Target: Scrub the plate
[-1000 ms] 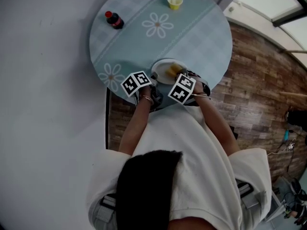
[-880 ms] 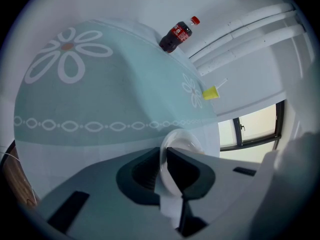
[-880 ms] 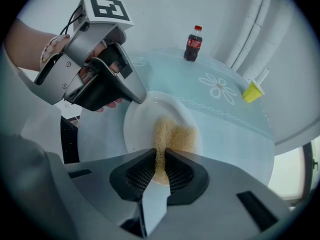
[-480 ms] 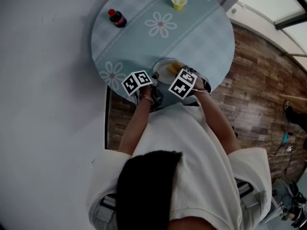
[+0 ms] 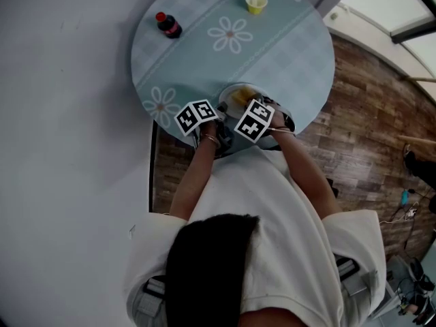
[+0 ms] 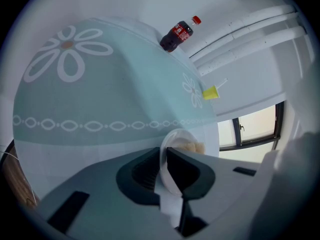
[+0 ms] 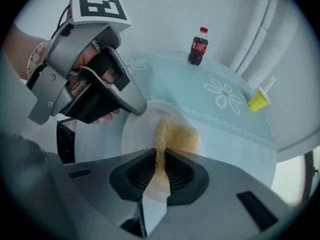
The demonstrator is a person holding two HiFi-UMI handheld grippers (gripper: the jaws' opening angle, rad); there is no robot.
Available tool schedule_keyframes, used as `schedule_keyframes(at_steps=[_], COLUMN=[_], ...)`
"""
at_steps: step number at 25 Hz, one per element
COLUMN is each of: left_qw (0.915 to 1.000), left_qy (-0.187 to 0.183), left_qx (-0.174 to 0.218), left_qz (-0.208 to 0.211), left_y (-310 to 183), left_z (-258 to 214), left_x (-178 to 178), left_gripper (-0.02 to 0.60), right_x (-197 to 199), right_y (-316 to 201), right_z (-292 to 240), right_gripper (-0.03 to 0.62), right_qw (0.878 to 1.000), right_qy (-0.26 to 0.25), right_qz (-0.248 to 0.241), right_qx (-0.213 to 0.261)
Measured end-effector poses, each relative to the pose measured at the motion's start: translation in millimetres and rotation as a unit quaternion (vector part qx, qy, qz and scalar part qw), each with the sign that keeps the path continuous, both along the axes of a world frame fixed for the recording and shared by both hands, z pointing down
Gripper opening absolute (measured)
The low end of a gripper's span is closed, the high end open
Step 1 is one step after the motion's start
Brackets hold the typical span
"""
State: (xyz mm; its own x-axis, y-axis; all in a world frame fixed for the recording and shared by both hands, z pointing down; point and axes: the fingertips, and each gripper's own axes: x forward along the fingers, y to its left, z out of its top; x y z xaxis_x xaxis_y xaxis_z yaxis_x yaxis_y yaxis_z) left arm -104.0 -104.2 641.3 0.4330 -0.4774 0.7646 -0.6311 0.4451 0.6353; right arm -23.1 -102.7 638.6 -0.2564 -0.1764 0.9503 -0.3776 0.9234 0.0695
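Observation:
A white plate (image 5: 229,92) lies at the near edge of the round table (image 5: 286,53). My left gripper (image 5: 218,112) is shut on the plate's left rim; in the left gripper view the rim (image 6: 175,136) stands edge-on between the dark pads. My right gripper (image 5: 244,105) is shut on a tan scrub pad (image 7: 170,133), which is pressed onto the plate (image 7: 137,134). In the right gripper view the left gripper (image 7: 134,105) clamps the rim from the left. The pad (image 6: 193,147) also shows on the plate's far side in the left gripper view.
A cola bottle (image 5: 167,24) stands at the table's far left and a yellow cup with a straw (image 5: 255,3) at the far edge. The blue cloth with white daisies (image 6: 70,54) covers the table. Wooden floor (image 5: 368,114) lies to the right.
The right gripper and the scrub pad have shifted slightly left across the plate. The left gripper has kept its hold on the rim.

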Motion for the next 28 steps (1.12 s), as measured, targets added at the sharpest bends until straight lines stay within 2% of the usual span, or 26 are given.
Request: schedule_keyframes(at_steps=[6,19,28], left_qw=[1.0000,0.9998,0.9997], left_qy=[-0.002,-0.010,-0.015], left_qx=[-0.001,-0.002,0.001], left_qz=[0.003,0.016,0.021], left_y=[0.8,0.3,0.9], left_z=[-0.1,-0.6,-0.2], left_x=[-0.7,-1.2,-0.7], left_gripper=[0.048,0.048,0.048], right_x=[-10.3,-29.5,-24.1], right_y=[3.8,19.0,25.2], right_z=[-0.3,-2.6,-3.2], right_gripper=[0.063,0.063,0.063], right_qw=[0.999,0.999,0.999], right_qy=[0.010,-0.024,-0.019], right_qz=[-0.029,-0.028,-0.027], right_qx=[0.015,-0.008,-0.005])
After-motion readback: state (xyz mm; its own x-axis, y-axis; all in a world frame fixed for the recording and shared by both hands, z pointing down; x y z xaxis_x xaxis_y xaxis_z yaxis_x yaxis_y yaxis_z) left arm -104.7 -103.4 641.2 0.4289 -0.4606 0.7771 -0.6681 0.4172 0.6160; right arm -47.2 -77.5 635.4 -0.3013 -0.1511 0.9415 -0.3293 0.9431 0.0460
